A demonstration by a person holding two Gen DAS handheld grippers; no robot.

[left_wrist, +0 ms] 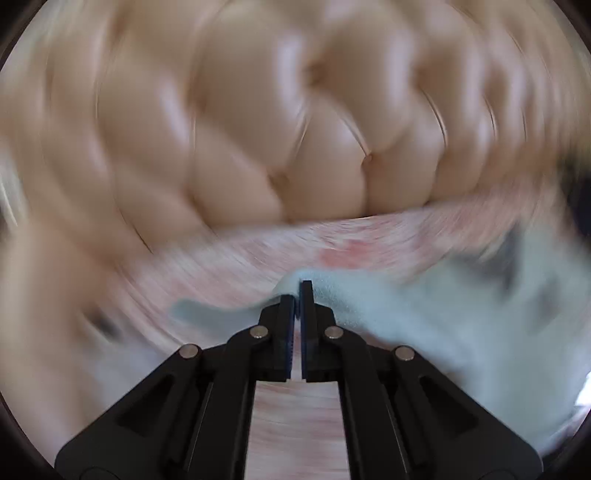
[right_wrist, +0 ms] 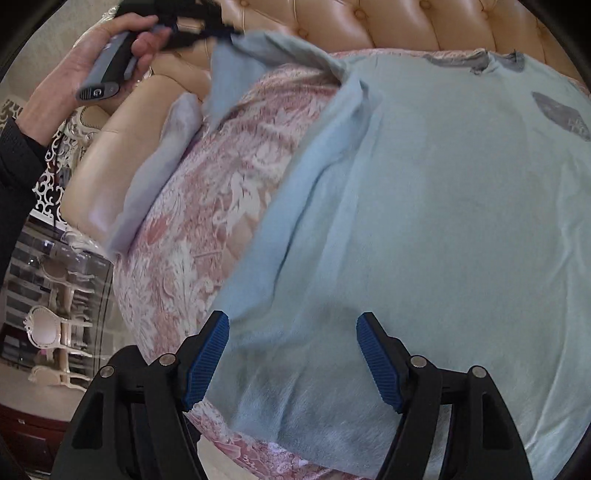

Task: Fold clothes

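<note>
A light blue sweater (right_wrist: 424, 221) lies spread flat on a pink floral bedspread (right_wrist: 221, 184), with a grey patch (right_wrist: 557, 110) near its far end. My left gripper (left_wrist: 298, 291) is shut on the edge of the sweater's sleeve (left_wrist: 369, 299). In the right wrist view that gripper (right_wrist: 221, 31) shows at the top left in a person's hand (right_wrist: 74, 74), holding the sleeve (right_wrist: 258, 51) lifted off the bed. My right gripper (right_wrist: 292, 319) hangs open over the sweater's near hem, its blue pads (right_wrist: 208, 362) wide apart with nothing pinched between them.
A tufted tan headboard (left_wrist: 295, 110) rises behind the bed (right_wrist: 461, 26). A pale lilac cloth (right_wrist: 155, 166) lies along the bed's left edge. Past that edge the floor drops away to a glass table and pale chairs (right_wrist: 55, 325). The left wrist view is motion-blurred.
</note>
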